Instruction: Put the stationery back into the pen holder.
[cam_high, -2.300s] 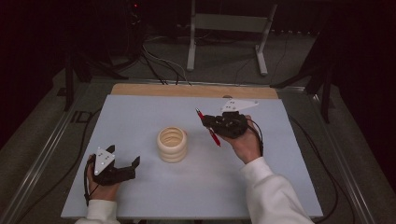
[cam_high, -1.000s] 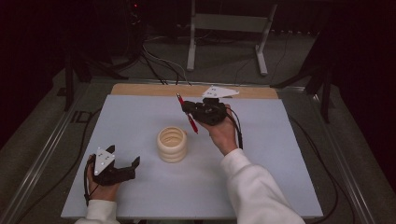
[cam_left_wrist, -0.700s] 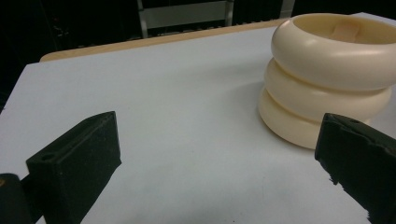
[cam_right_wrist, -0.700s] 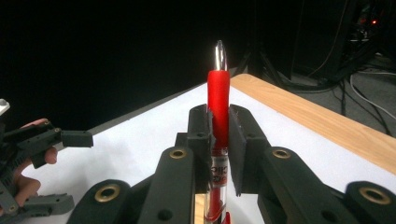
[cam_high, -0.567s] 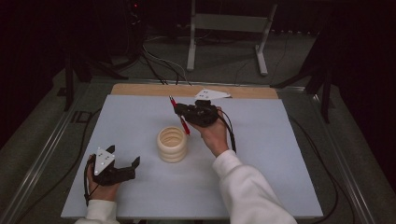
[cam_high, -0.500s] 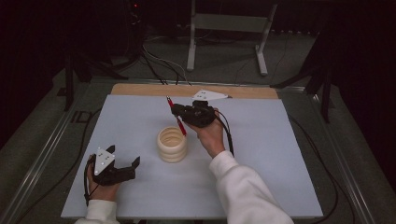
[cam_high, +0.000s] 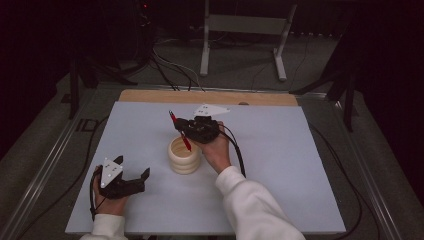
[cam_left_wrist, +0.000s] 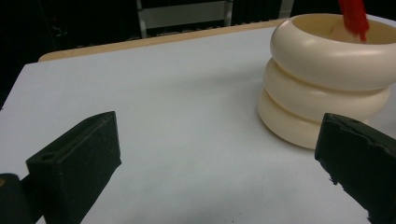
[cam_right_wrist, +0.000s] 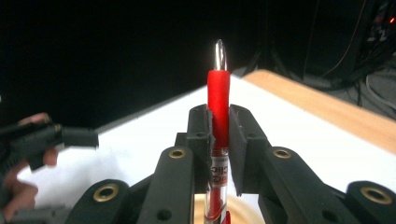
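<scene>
The right gripper (cam_high: 186, 131) has moved to the left since the earlier pictures. Before, it was off to the right of the cream pot (cam_high: 184, 155), and now it is right above the pot. The left gripper (cam_high: 134, 181) has stayed in its spot near the front left of the worktop (cam_high: 300, 170).

The right gripper's fingers are squeezed tight on a red pen (cam_high: 180, 131). In the right gripper view, the pen (cam_right_wrist: 218, 121) stands up between the two fingers (cam_right_wrist: 200, 135) with its silver tip on top. In the high view, the pen leans, with its top end up and to the left. Its low end is over the open mouth of the pot. In the left gripper view, the red pen (cam_left_wrist: 353, 18) reaches down just inside the rim of the pot (cam_left_wrist: 327, 74). I cannot tell if it touches the inside.

The pot looks like three fat rings stacked up. It sits near the middle of the white worktop.

The left gripper's fingers (cam_left_wrist: 77, 163) are spread wide apart, with nothing between them. It rests low on the worktop, near the pot but not touching it. A person's hand (cam_high: 216, 150) in a white sleeve (cam_high: 255, 210) holds the right gripper.
</scene>
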